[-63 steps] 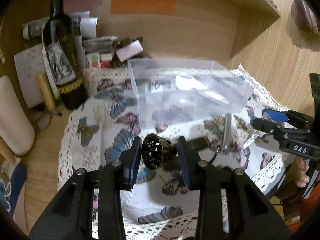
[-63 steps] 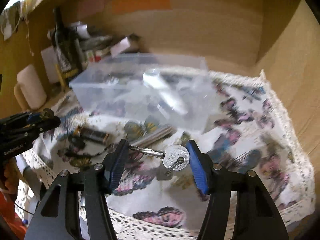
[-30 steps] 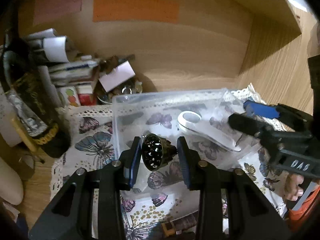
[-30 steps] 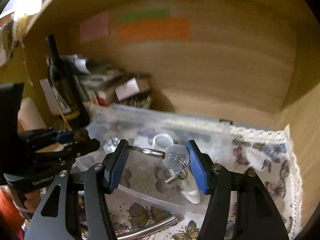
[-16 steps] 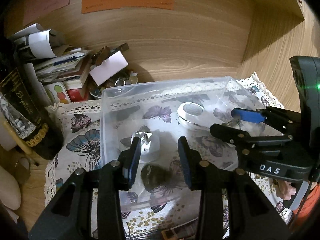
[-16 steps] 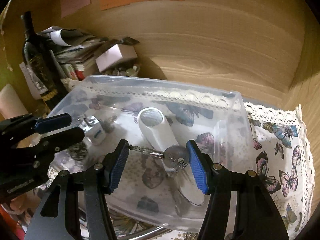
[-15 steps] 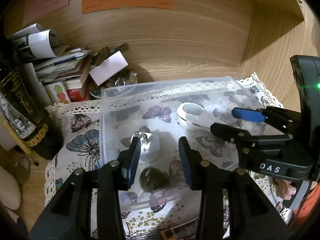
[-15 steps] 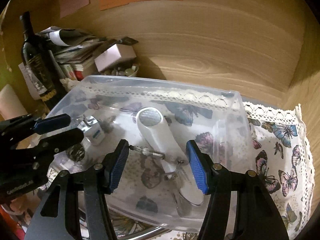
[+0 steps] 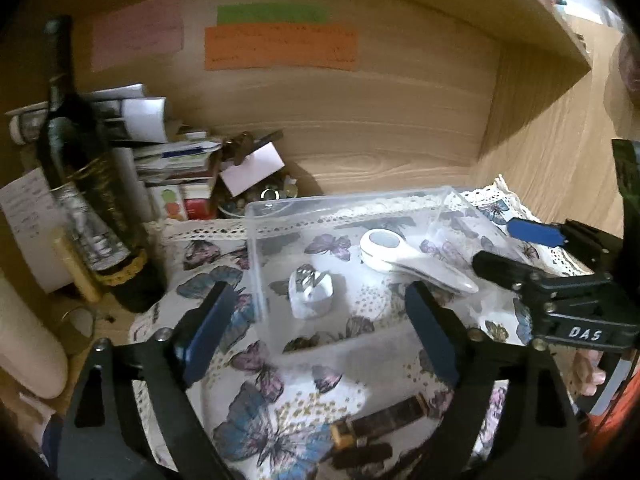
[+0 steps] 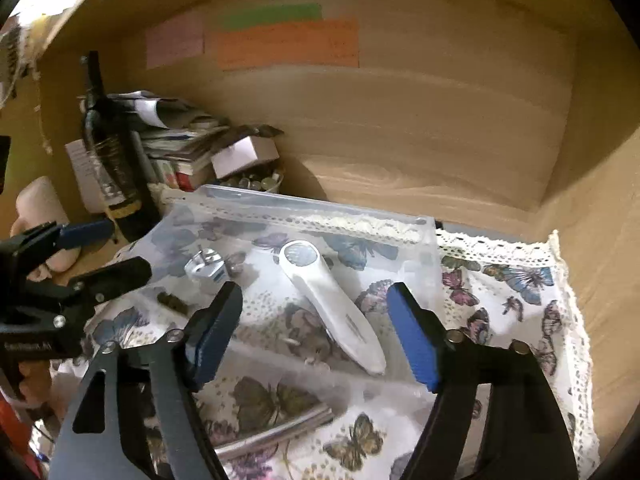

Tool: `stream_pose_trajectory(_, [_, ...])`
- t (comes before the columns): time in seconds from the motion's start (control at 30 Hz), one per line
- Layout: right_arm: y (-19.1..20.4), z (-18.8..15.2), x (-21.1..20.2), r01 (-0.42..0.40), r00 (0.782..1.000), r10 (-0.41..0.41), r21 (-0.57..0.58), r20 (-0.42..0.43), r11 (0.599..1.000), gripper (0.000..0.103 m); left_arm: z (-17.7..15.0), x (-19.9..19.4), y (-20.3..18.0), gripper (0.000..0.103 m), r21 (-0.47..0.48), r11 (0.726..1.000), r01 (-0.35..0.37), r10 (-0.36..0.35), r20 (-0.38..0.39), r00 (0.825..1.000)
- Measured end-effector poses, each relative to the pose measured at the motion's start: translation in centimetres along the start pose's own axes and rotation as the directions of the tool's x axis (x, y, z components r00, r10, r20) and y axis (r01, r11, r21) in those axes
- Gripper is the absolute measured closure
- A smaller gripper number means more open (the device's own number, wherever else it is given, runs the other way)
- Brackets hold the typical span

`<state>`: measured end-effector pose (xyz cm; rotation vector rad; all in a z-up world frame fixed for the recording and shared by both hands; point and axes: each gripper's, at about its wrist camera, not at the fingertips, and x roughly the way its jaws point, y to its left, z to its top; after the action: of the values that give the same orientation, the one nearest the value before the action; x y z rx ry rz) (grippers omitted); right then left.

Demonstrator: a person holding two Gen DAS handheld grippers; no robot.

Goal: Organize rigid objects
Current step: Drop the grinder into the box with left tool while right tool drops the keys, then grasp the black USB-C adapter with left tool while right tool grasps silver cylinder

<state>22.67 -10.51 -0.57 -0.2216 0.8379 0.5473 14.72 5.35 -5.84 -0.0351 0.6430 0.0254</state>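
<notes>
The clear plastic bin (image 10: 424, 248) sits on the butterfly cloth (image 10: 516, 280); it looks light and slick-walled. Inside it lies the white magnifier (image 10: 332, 304), stiff, best taken by its tapered handle since the lens seems fragile. Left of the magnifier rests the plug adapter (image 9: 310, 294), hard and blocky. In front of the bin a dark strap (image 9: 384, 420) lies, probably flexible. The left gripper (image 9: 320, 332) and the right gripper (image 10: 312, 332) both gape wide, holding nothing.

Left gripper (image 9: 320, 330) and right gripper (image 10: 316, 330) now spread wide, empty; dark knob and key dropped into clear bin (image 10: 320, 210).
</notes>
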Motion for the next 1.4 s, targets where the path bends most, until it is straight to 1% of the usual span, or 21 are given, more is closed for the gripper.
stream_pose_trajectory(0.1, [0.2,-1.0,-1.0,-0.009,1.0,0.009,-0.003,-0.001,1.0,0.03,-1.2,-0.9,0.3,0.011,0.011,1.0,-0.014,0.014,-0.011,1.0])
stream_pose_trajectory(0.2, [0.5,-2.5,-1.0,-0.016,1.0,0.016,0.0,-0.027,1.0,0.03,-2.9,-1.1,0.6,0.011,0.014,1.0,-0.025,0.026,-0.054,0.998])
stream_pose_trajectory(0.27, [0.8,-3.8,-0.4,-0.028,0.998,0.028,0.01,-0.059,1.0,0.03,-4.1,-1.0,0.7,0.011,0.004,1.0,-0.022,0.022,-0.093,0.995])
stream_pose_trajectory(0.37, [1.5,-5.6,1.1,-0.044,0.99,0.046,0.016,-0.134,0.999,0.03,-5.9,-0.7,0.5,0.011,-0.006,1.0,-0.009,0.008,-0.154,0.988])
stream_pose_trajectory(0.47, [2.1,-6.9,2.7,-0.041,0.979,0.044,0.019,-0.201,0.999,0.03,-7.4,-0.5,0.1,0.011,-0.008,1.0,-0.013,0.011,-0.19,0.982])
stream_pose_trajectory(0.53, [2.0,-7.2,3.4,-0.039,0.972,0.046,0.037,-0.23,0.999,0.03,-8.2,-0.3,-0.2,0.011,-0.018,1.0,-0.002,-0.002,-0.211,0.978])
stream_pose_trajectory(0.63, [1.6,-7.5,4.5,-0.025,0.96,0.04,0.056,-0.279,0.998,0.034,-8.8,-0.1,-0.9,0.012,-0.012,1.0,0.009,-0.011,-0.23,0.973])
stream_pose_trajectory(0.67, [1.5,-7.5,4.6,-0.025,0.958,0.04,0.059,-0.284,0.998,0.037,-9.1,-0.1,-1.2,0.016,-0.006,1.0,0.017,-0.018,-0.238,0.971])
stream_pose_trajectory(0.7, [1.4,-7.6,4.5,-0.018,0.959,0.032,0.052,-0.282,0.998,0.04,-9.3,-0.1,-1.5,0.017,0.001,1.0,0.026,-0.025,-0.244,0.969])
stream_pose_trajectory(0.77, [1.2,-7.8,4.1,-0.005,0.96,0.015,0.035,-0.278,0.999,0.055,-9.6,0.1,-2.1,0.025,0.013,0.999,0.04,-0.036,-0.261,0.965])
stream_pose_trajectory(0.8, [1.2,-8.0,3.9,-0.005,0.961,0.014,0.031,-0.276,0.999,0.058,-9.8,0.3,-2.2,0.027,0.015,0.999,0.046,-0.04,-0.271,0.962])
stream_pose_trajectory(0.83, [0.9,-8.2,3.5,-0.004,0.962,0.012,0.03,-0.273,1.0,0.064,-9.9,0.6,-2.4,0.032,0.015,0.998,0.053,-0.047,-0.286,0.957])
stream_pose_trajectory(0.87, [0.8,-8.4,3.2,-0.003,0.963,0.01,0.029,-0.27,1.0,0.069,-10.0,0.8,-2.6,0.033,0.017,0.998,0.053,-0.046,-0.293,0.955])
stream_pose_trajectory(0.9, [0.6,-8.5,2.9,-0.001,0.963,0.008,0.026,-0.269,1.0,0.072,-10.0,0.7,-2.7,0.033,0.02,0.999,0.045,-0.037,-0.284,0.958])
stream_pose_trajectory(0.93, [0.6,-8.9,2.6,0.004,0.964,0.001,0.019,-0.265,1.0,0.078,-10.0,0.7,-2.8,0.036,0.02,0.999,0.042,-0.035,-0.28,0.959])
stream_pose_trajectory(0.97, [0.4,-9.1,2.4,0.007,0.965,-0.003,0.016,-0.262,1.0,0.083,-10.0,0.7,-2.8,0.043,0.017,0.999,0.041,-0.035,-0.277,0.96])
stream_pose_trajectory(1.0, [0.3,-9.3,2.1,0.009,0.966,-0.005,0.012,-0.259,1.0,0.085,-10.0,0.6,-2.8,0.048,0.016,0.999,0.037,-0.031,-0.272,0.962])
stream_pose_trajectory(1.03, [0.2,-9.5,1.8,0.011,0.967,-0.009,0.006,-0.256,1.0,0.089,-10.0,0.5,-2.8,0.058,0.018,0.999,0.031,-0.025,-0.268,0.963])
stream_pose_trajectory(1.17, [-0.1,-10.3,0.4,0.029,0.972,-0.03,-0.006,-0.234,1.0,0.089,-10.4,0.2,-2.9,0.059,0.025,0.999,0.037,-0.029,-0.251,0.967])
stream_pose_trajectory(1.3, [-0.4,-10.2,-0.6,0.021,0.978,-0.017,0.014,-0.206,1.0,0.089,-10.3,-0.5,-2.9,0.059,0.015,0.998,0.054,-0.049,-0.238,0.97])
stream_pose_trajectory(1.4, [-0.4,-9.7,-1.6,0.014,0.985,-0.01,0.023,-0.172,1.0,0.089,-9.6,-1.5,-3.1,0.059,0.018,0.999,0.051,-0.046,-0.204,0.978])
